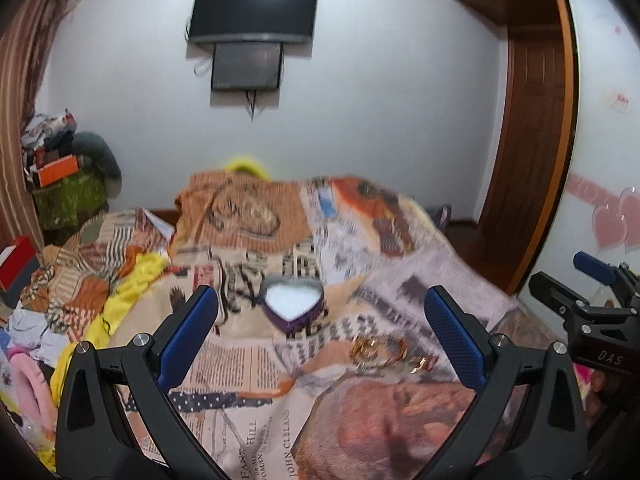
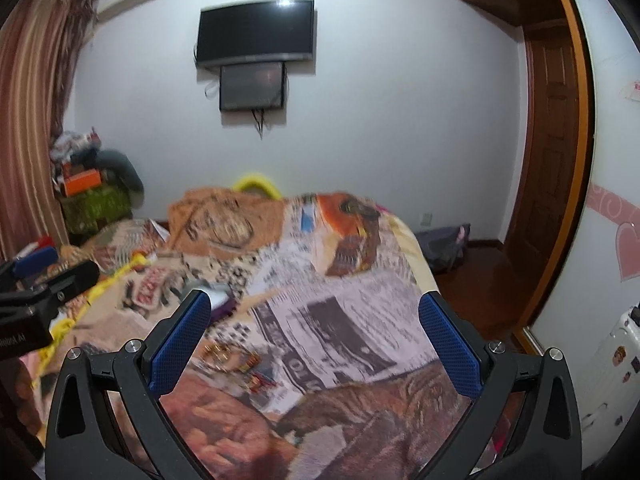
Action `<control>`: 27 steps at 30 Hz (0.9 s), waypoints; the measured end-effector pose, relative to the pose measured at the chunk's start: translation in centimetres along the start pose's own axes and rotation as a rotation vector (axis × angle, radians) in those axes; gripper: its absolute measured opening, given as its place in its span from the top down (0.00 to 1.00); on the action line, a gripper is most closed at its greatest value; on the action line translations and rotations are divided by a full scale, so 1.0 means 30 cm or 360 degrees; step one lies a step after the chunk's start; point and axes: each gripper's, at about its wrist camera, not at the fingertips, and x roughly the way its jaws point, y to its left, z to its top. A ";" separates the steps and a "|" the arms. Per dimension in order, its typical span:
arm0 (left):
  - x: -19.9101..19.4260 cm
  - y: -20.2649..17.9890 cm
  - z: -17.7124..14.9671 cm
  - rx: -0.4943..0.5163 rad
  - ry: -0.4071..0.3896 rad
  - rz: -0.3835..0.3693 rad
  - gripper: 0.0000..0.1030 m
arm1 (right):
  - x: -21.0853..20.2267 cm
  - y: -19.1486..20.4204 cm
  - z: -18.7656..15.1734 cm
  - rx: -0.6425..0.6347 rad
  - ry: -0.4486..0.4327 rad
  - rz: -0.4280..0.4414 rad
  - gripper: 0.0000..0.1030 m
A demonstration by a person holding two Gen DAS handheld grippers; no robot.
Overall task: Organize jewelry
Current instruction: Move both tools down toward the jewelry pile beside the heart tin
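Left wrist: heart-shaped box [image 1: 292, 306] open, white-lined.

Readable print on the bedspread and a hand-held gripper

The bedspread [image 1: 256, 364] carries "JOHN CLELAND" and "HILL" near its front edge; right of that lettering, the right hand-held gripper [image 1: 600, 280] body reads "DAS".

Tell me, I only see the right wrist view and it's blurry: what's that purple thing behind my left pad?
Observer: A heart-shaped box, lid off, white lining showing.
Operator: Is the gold jewelry inside it?
Observer: No. The gold jewelry lies on the blanket, nearer the camera than the box and apart from it.
Operator: Is the left claw holding anything?
Observer: No. The left claw is open and empty.
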 end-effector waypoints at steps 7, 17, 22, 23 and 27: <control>0.167 -0.005 -0.100 0.0074 0.0275 0.0046 0.00 | 0.116 -0.037 -0.064 -0.0025 0.0251 0.0030 0.00; 0.311 -0.021 -0.181 0.0078 0.0546 -0.0051 0.00 | 0.226 -0.062 -0.145 -0.0016 0.0501 0.0179 0.16; 0.352 -0.053 -0.198 0.0107 0.0614 -0.0109 0.16 | 0.266 -0.043 -0.172 -0.0053 0.0585 0.0271 0.35; 0.357 -0.062 -0.201 0.0124 0.0625 -0.0131 0.18 | 0.274 -0.035 -0.172 -0.0061 0.0592 0.0280 0.37; 0.368 -0.089 -0.210 0.0153 0.0638 -0.0206 0.32 | 0.290 -0.022 -0.172 -0.0084 0.0611 0.0331 0.50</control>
